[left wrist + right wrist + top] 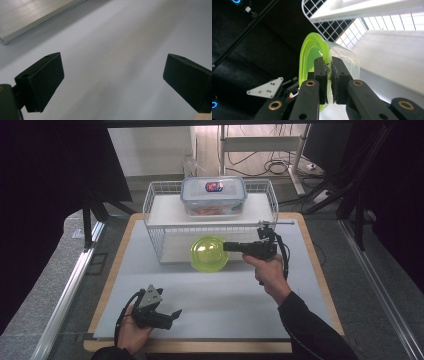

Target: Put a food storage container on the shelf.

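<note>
your right gripper (231,246) is clamped on the green bowl's (207,254) rim, holding it tipped before the wire rack (155,215); your left gripper (176,313) rests wide open, empty.

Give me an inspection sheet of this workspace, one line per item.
Surface: pale grey mat on a wood-edged table, bare in front.
Job's things: green bowl, tipped on edge at the open front of the white wire rack; clear lidded container on the rack's top shelf.
Clutter: nothing seen.
Grippers: right hand-held gripper, jaws pinched on the bowl's rim; left hand-held gripper, jaws wide apart, holding nothing, low over the mat's near left.
Cables: one black cable trails from each gripper; more cables on the floor beyond the table.
Surroundings: dark curtains either side, metal rails along the table, a white frame at the back.
</note>
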`<state>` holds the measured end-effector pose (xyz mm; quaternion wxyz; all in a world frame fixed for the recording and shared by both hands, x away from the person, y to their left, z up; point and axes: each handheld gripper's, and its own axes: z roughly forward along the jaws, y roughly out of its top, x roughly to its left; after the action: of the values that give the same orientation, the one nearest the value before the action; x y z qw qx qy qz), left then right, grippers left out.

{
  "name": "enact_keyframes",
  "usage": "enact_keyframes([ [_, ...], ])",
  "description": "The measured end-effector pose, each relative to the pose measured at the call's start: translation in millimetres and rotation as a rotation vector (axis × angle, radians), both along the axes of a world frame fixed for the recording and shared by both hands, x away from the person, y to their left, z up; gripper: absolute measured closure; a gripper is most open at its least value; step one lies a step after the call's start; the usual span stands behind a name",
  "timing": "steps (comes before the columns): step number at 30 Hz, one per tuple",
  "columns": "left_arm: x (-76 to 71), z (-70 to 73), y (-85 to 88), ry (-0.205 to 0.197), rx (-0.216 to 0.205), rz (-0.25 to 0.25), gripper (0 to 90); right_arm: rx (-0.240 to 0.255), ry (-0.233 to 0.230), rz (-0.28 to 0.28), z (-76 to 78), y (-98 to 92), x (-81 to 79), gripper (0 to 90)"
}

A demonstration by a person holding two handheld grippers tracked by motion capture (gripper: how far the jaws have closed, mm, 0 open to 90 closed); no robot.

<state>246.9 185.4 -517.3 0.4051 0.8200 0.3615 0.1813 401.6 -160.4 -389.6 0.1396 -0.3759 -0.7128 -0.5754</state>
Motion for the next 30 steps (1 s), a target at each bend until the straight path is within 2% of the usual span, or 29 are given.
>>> enact_keyframes([
  [11,0.6,-0.9,-0.5,0.003,0.002,-0.004,3.1,0.068,0.014,-0.011,33.6,-7.0,9.6,84.7],
  [20,0.5,-1.1,-1.2,0.006,-0.001,-0.004,3.1,0.122,0.003,-0.043,71.6,-13.8,21.5,84.7],
  [30,0.4,-1.0,-1.1,0.009,-0.001,-0.006,3.1,0.129,-0.025,-0.115,112.5,-12.4,45.9,84.7],
])
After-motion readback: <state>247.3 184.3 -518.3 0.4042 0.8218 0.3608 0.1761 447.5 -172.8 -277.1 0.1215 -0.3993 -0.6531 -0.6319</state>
